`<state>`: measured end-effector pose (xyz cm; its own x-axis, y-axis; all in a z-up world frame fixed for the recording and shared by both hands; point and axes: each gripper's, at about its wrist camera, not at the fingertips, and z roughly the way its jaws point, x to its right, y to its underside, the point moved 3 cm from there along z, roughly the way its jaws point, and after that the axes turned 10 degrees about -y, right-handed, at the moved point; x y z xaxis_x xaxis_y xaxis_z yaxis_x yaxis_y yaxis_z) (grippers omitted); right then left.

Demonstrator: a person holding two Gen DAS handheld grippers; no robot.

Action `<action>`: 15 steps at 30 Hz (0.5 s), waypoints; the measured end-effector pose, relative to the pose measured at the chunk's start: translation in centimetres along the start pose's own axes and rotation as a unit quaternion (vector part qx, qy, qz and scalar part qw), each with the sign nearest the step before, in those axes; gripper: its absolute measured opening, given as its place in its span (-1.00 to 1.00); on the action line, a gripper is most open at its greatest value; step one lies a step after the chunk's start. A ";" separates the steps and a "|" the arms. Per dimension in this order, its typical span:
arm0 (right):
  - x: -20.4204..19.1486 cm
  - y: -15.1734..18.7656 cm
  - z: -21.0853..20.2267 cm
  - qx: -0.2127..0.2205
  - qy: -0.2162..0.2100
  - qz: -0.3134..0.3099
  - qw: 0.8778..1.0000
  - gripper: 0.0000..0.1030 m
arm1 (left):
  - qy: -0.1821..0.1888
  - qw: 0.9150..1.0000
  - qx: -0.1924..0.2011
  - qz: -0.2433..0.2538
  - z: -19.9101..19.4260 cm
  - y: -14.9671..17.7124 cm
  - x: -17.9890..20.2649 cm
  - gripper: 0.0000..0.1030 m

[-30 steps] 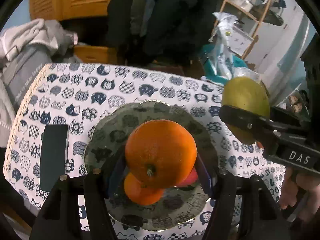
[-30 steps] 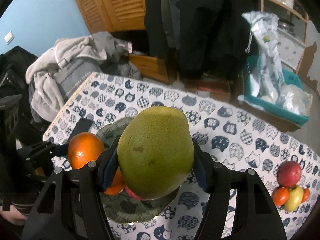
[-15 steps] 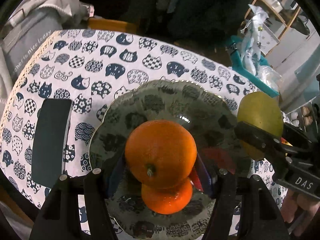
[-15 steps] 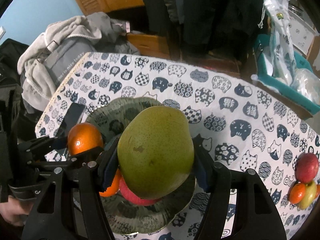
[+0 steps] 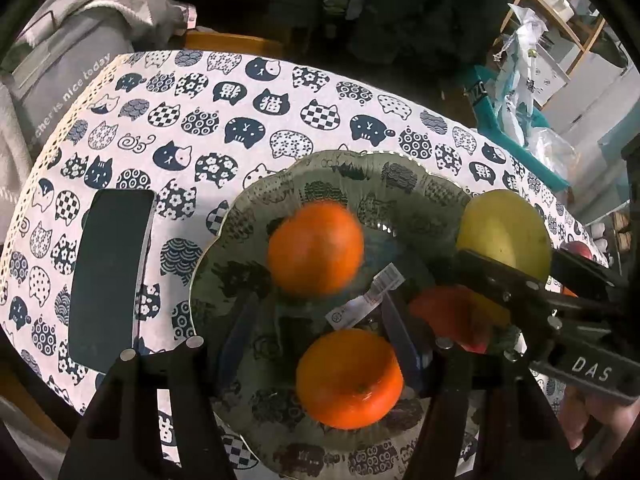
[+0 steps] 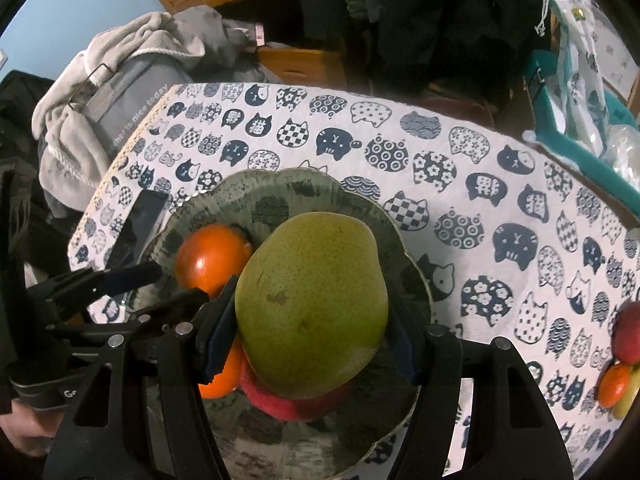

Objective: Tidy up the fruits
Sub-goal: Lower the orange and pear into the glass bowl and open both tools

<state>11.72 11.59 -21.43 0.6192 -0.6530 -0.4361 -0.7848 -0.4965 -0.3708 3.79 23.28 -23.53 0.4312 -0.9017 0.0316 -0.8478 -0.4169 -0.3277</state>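
Large green speckled pear [image 6: 312, 280], clamped in the right gripper [image 6: 313, 304], hangs over the scalloped grey-green patterned plate [image 6: 280, 190], above a red fruit [image 6: 288, 404]. Left gripper [image 5: 318, 306], jaws just narrowed slightly and empty, faces a round orange [image 5: 316, 248] lying on the plate. Best lowered onto the plate's bare right side, inside the rim

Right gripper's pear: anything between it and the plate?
Yes. A red fruit lies in the plate right under the pear, with an orange beside it; the plate's far part looks bare.
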 end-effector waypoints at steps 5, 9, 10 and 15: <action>0.2 -0.1 0.6 -0.003 -0.007 0.008 1.000 0.28 | 0.004 1.000 -0.006 0.001 0.0 0.3 0.1 0.28; 0.5 -0.3 1.0 -0.006 -0.013 0.016 1.000 0.29 | 0.000 1.000 0.000 0.011 -0.5 0.4 0.6 0.28; 0.6 -0.4 1.0 -0.006 -0.017 0.021 1.000 0.29 | 0.000 1.000 0.001 0.014 -0.6 0.4 0.7 0.28; 1.2 -0.1 1.4 -0.015 -0.018 0.032 0.999 0.33 | -0.005 1.000 0.000 0.023 -0.6 0.6 1.0 0.28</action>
<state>12.62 11.64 -23.03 0.5679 -0.6637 -0.4868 -0.8229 -0.4717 -0.3169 3.52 22.09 -23.14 0.3951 -0.9186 0.0071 -0.8664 -0.3752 -0.3294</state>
